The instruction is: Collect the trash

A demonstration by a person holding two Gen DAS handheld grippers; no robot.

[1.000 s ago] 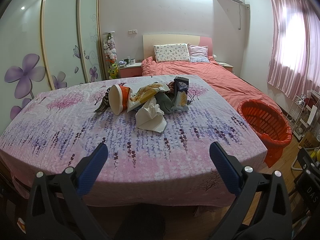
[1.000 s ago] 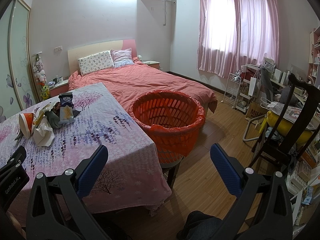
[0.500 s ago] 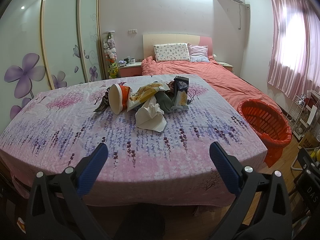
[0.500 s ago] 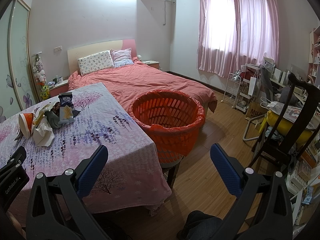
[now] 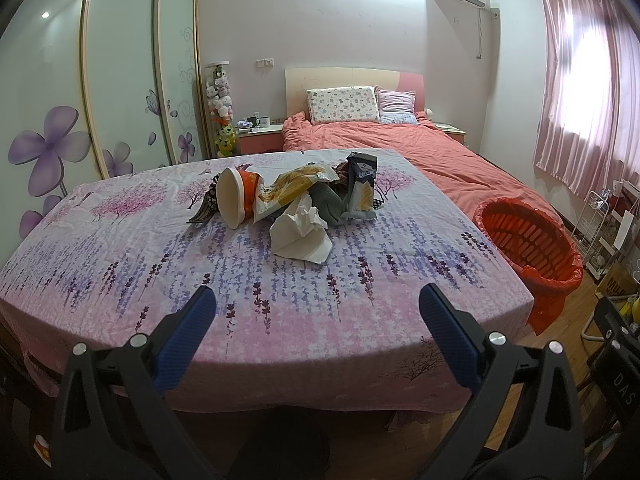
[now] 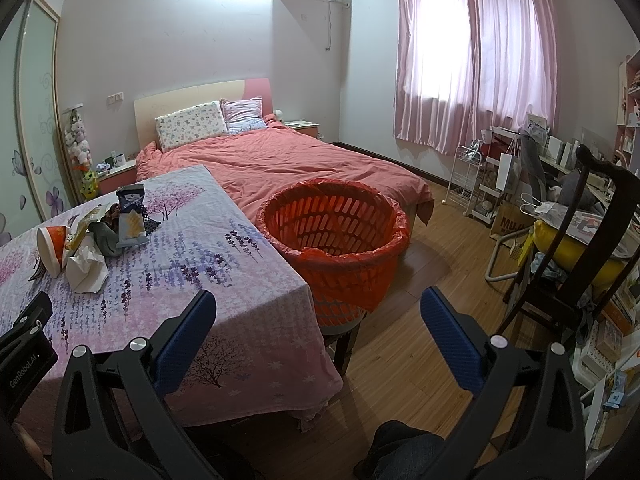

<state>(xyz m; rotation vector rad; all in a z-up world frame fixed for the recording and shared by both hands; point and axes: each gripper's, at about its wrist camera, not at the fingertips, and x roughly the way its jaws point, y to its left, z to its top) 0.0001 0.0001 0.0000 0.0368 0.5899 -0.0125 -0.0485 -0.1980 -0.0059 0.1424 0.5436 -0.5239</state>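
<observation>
With both grippers, left gripper (image 5: 316, 308) and right gripper (image 6: 318, 312), gaping wide and empty, the loose tissue (image 5: 300, 236) mid-table is risking slipping from a shallow pinch before reaching the orange basket (image 6: 334, 232).

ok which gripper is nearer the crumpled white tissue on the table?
Left. The left gripper hangs open over the table's near edge, facing the crumpled white tissue. The right gripper is open off the table's corner, nearer the orange basket.

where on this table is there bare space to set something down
The near strip of the tablecloth, between the crumpled tissue and the front edge, is bare, as is the left side beyond the paper cup. The middle is crowded with trash.
</observation>
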